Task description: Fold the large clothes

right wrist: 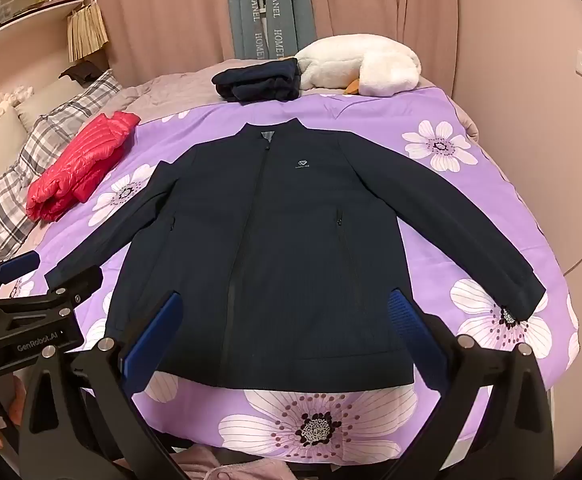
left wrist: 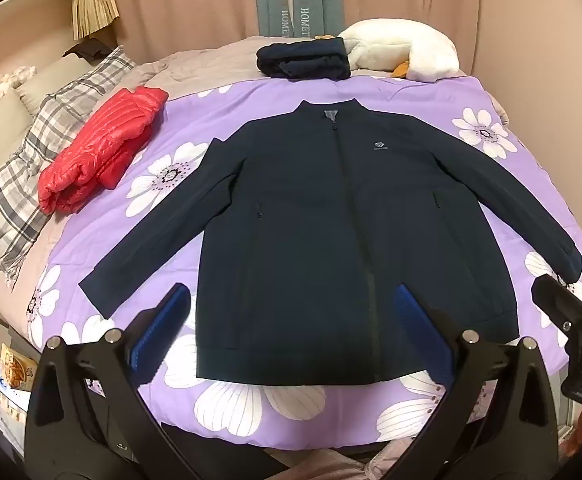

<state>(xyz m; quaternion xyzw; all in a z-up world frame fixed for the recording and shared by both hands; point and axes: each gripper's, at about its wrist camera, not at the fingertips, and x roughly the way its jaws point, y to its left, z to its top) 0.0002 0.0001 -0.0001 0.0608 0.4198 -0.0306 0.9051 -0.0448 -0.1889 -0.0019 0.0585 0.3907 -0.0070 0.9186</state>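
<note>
Here, navy jacket (left wrist: 331,240) lies flat, zipped, front up, sleeves spread, mid-bed on the purple floral quilt (left wrist: 471,96), hem toward the near edge. Left claw (left wrist: 291,328) and right claw (right wrist: 291,332) both hover above the hem, jaws wide, holding nothing. Risks: pinching quilt along with the hem; smooth shell slipping, skewing the fold; the sleeve end near the bed's right edge sliding off.

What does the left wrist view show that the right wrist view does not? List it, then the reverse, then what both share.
Only the left wrist view: the open left gripper up close, and a patterned packet at lower left.
Only the right wrist view: the open right gripper up close, and a "GenRobot.AI" label.
Both: the dark navy zip jacket spread flat on the purple floral quilt, a folded red puffer jacket, a folded navy garment and a white plush toy.
</note>
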